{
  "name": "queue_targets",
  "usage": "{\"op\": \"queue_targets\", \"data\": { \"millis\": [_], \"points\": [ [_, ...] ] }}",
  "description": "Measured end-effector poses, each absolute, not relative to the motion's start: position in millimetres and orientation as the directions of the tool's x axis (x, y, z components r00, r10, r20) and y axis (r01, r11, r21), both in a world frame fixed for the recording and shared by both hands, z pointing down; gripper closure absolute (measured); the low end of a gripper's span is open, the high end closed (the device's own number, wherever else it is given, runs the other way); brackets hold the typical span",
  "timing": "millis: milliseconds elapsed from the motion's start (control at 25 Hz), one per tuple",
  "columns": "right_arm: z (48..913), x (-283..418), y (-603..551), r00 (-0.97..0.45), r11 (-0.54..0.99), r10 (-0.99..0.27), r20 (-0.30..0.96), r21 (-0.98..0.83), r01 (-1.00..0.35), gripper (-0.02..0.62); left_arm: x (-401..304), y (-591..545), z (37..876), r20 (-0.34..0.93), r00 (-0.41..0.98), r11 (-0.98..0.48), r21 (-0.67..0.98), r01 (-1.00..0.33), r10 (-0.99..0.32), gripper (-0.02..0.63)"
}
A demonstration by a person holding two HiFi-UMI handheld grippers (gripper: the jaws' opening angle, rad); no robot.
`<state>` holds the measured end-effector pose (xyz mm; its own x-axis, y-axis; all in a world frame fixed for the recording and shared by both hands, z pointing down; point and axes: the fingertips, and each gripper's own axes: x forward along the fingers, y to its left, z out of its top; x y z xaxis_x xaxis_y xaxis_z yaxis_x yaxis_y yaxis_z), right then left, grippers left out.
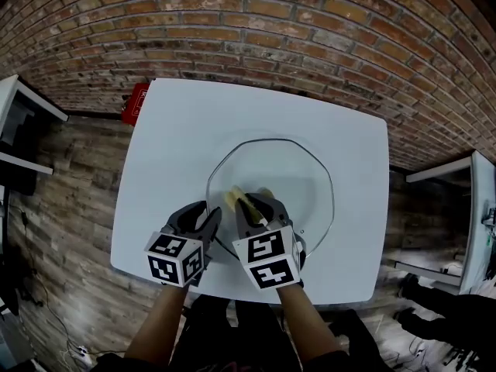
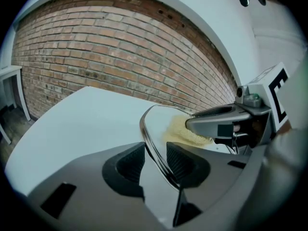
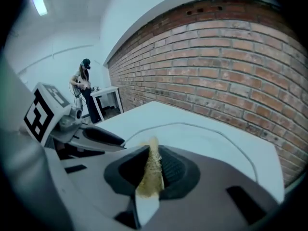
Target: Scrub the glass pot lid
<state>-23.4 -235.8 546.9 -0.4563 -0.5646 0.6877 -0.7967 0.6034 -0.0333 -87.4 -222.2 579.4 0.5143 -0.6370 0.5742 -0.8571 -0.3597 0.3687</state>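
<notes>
the jaws of the left gripper (image 2: pixel 155 150) stand fairly wide with the metal rim of the glass pot lid (image 1: pixel 301 183) running aslant between them; it meets the left pad near its tip and the right pad lower down, so they hold the lid by its near left edge. the jaws of the right gripper (image 3: pixel 153 165) are closed on a yellow scrub pad (image 3: pixel 152 173), which is pinched thin and pokes out past the tips. in the head view the pad's end rests on the glass just inside the lid's left side, close beside the left gripper. the lid lies on the white table (image 1: pixel 178 130), a little to the right of its middle. its far rim shows as a clear thin line, but its near part is covered by both grippers and their marker cubes, and the glass is so clear that the table shows through it. whether the lid lies flat or is tipped up at the held edge cannot be told. a small metal bit shows just right of the right gripper, too small to name. a red object (image 1: pixel 136 103) sits on the wooden floor (image 1: pixel 70 184) at the table's far left corner, half hidden by the table. a brick wall (image 1: pixel 271 22) runs behind. white furniture is cut off at both side edges. in the right gripper view a person (image 3: pixel 85 88) stands far off by the wall.
</notes>
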Motion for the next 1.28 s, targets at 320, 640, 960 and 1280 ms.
{"op": "queue_targets", "data": {
  "millis": [320,640,960,1280],
  "points": [
    [556.3,72.6,-252.8,-0.258,0.446,-0.630,0.733,0.069,-0.893,0.535,-88.6,-222.3,580.6,0.572,0.505,-0.349,0.367,-0.862,-0.647,0.460],
    [539.0,142.4,-259.9,-0.096,0.305,-0.693,0.715,0.169,-0.937,0.535,-87.9,-222.5,579.4,0.572,0.505,-0.350,0.365,-0.862,-0.646,0.460],
    [511.4,13.6,-220.1,-0.467,0.562,-0.603,0.647,-0.072,-0.824,0.535,-88.4,-219.1,580.5,0.572,0.506,-0.346,0.371,-0.862,-0.646,0.460],
    [547.5,-8.7,-195.8,-0.471,0.618,-0.503,0.725,-0.079,-0.782,0.535,-90.2,-221.1,580.0,0.571,0.508,-0.352,0.368,-0.860,-0.645,0.460]
  ]
}}
